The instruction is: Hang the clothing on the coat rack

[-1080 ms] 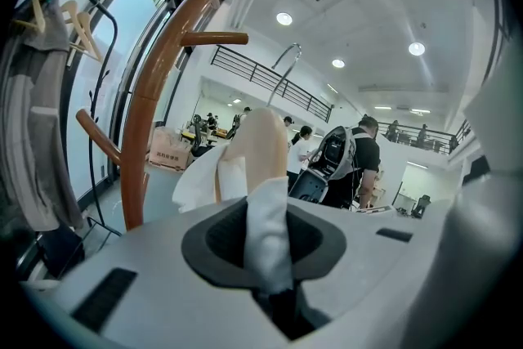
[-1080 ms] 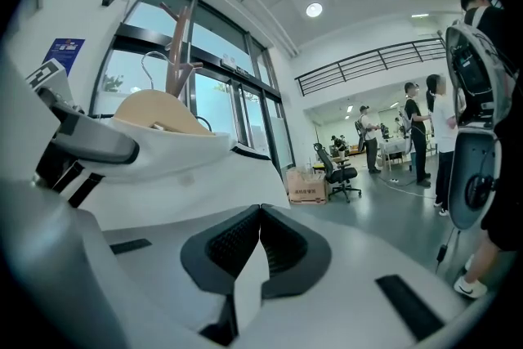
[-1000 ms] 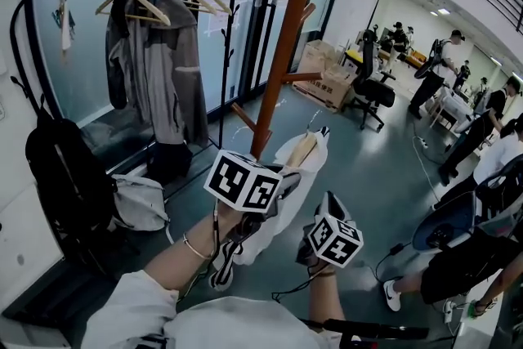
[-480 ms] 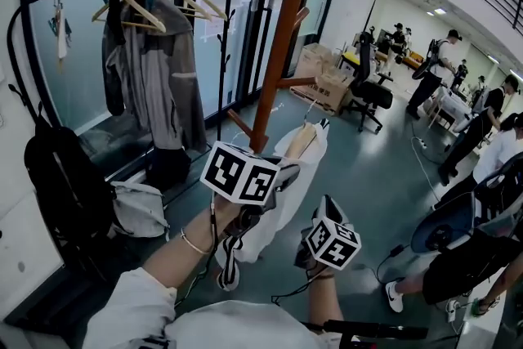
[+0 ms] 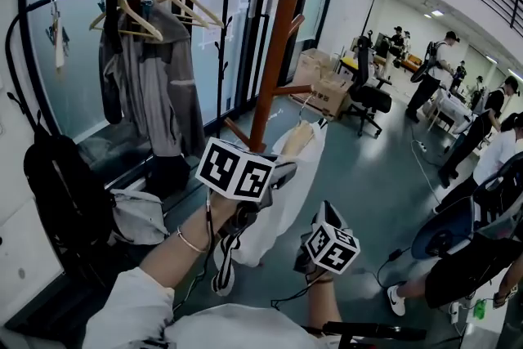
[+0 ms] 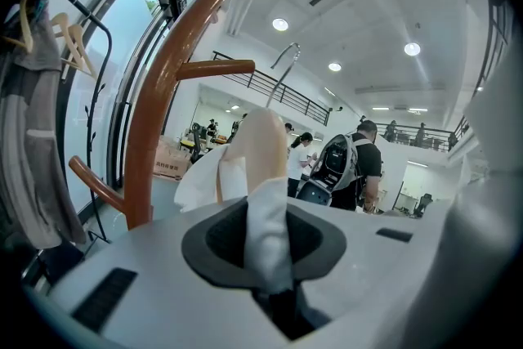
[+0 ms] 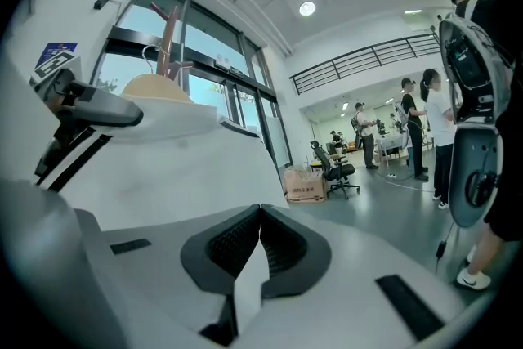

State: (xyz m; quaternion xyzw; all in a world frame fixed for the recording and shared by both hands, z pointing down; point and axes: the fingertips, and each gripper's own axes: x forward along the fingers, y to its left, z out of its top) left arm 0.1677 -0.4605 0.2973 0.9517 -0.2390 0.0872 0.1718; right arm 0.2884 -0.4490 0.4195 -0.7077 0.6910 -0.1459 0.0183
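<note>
The head view shows the white garment [image 5: 282,196] on its wooden hanger [image 5: 300,140], held up just in front of the brown coat rack [image 5: 280,37], but it hides both grips. The left gripper [image 6: 265,245] view shows its jaws clamped on a cloth fold below the hanger. The right gripper [image 7: 257,253] view shows its jaws pinched on a thin white edge.

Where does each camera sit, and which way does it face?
Head view: on the person's head, facing down-forward at the brown wooden coat rack; forearms, left gripper, right gripper show.
Left gripper view: on that gripper, facing the rack; its jaws grip the white garment.
Right gripper view: on that gripper, facing the garment; its jaws pinch it.
Shared: all three show the garment.
</note>
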